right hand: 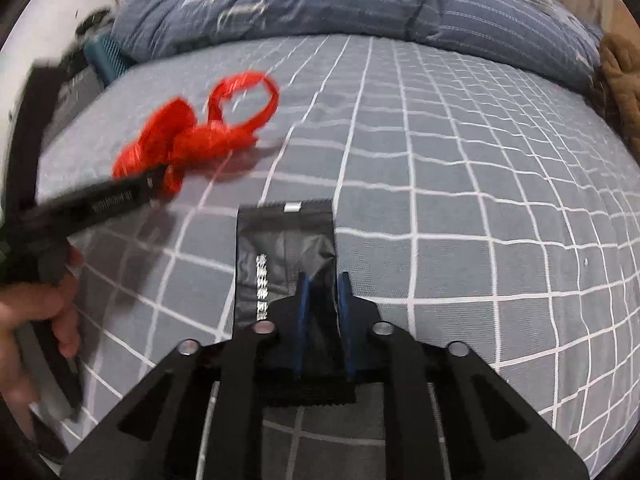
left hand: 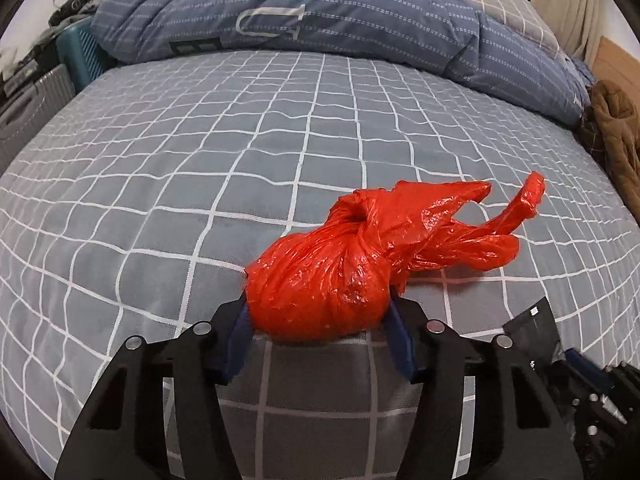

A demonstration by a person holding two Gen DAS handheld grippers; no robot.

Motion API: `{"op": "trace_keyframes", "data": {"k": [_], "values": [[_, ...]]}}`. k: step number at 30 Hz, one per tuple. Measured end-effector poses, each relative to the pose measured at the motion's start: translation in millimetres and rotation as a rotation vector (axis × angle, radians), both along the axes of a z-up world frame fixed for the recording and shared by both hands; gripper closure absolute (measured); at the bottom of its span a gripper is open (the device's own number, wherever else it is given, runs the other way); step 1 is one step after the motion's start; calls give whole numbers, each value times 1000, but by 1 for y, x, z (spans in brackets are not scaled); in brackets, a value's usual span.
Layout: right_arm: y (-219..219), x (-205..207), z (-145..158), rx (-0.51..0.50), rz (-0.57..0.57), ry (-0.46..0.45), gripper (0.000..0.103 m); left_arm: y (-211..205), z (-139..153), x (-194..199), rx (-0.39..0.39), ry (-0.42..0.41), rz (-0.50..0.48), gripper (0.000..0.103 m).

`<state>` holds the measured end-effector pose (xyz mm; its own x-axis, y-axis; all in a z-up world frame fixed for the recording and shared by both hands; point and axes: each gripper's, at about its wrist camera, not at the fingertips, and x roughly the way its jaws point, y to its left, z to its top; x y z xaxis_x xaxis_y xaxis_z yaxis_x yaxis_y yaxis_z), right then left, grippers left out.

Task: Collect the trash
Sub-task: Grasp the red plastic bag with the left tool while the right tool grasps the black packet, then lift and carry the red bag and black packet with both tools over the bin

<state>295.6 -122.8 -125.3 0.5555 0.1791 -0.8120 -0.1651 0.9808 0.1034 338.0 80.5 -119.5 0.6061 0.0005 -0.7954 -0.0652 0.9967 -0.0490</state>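
Observation:
A knotted red plastic bag (left hand: 320, 276) lies on the grey checked bed sheet (left hand: 200, 160), its loose handles trailing to the right. My left gripper (left hand: 319, 300) is shut on the bag's bulging body, with a blue pad pressed into each side. The right wrist view shows the same bag (right hand: 200, 140) at the upper left, blurred, with a black finger (right hand: 112, 200) of the left gripper reaching it and a person's hand (right hand: 40, 312) behind. A flat black foil wrapper (right hand: 280, 248) lies on the sheet. My right gripper (right hand: 322, 280) is shut on the wrapper's right part.
A blue striped quilt (left hand: 320, 12) is heaped along the far side of the bed. A brown garment (left hand: 616, 140) hangs at the right edge. A teal crate (left hand: 80, 56) and a grey suitcase (left hand: 32, 108) stand beside the bed on the left.

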Motion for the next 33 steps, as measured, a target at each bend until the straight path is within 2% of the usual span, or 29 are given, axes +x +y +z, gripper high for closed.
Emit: {"op": "trace_keyframes", "data": {"k": [1, 2, 5, 7, 10, 11, 13, 14, 17, 23, 28, 33], "values": [[-3, -2, 4, 19, 1, -21, 54, 0, 1, -1, -2, -4, 0, 48], [-3, -2, 7, 31, -1, -33, 48, 1, 0, -1, -3, -5, 0, 49], [3, 1, 5, 49, 23, -11, 45, 1, -1, -1, 0, -8, 5, 51], [12, 5, -1, 23, 40, 6, 33, 0, -2, -1, 4, -9, 7, 54], [22, 5, -6, -2, 44, 17, 29, 1, -3, 0, 6, -8, 8, 57], [23, 6, -7, -5, 41, 21, 30, 2, -3, 0, 4, -9, 9, 58], [22, 9, -10, -14, 27, 34, 46, 2, -3, -1, 3, -11, 11, 59], [20, 11, -11, -15, 19, 37, 50, 2, -3, -1, 4, -11, 11, 59], [16, 14, -14, -10, 12, 54, 57, 1, -4, -1, 13, -14, 12, 59], [13, 12, -13, -12, 8, 44, 62, 0, -2, -3, 12, -24, 22, 60], [3, 6, -2, 17, -4, 2, 74, 0, 6, -9, 1, -37, 25, 60], [-1, 1, 9, 25, -2, -19, 77, -1, 18, -21, 4, -50, 23, 60]]}}
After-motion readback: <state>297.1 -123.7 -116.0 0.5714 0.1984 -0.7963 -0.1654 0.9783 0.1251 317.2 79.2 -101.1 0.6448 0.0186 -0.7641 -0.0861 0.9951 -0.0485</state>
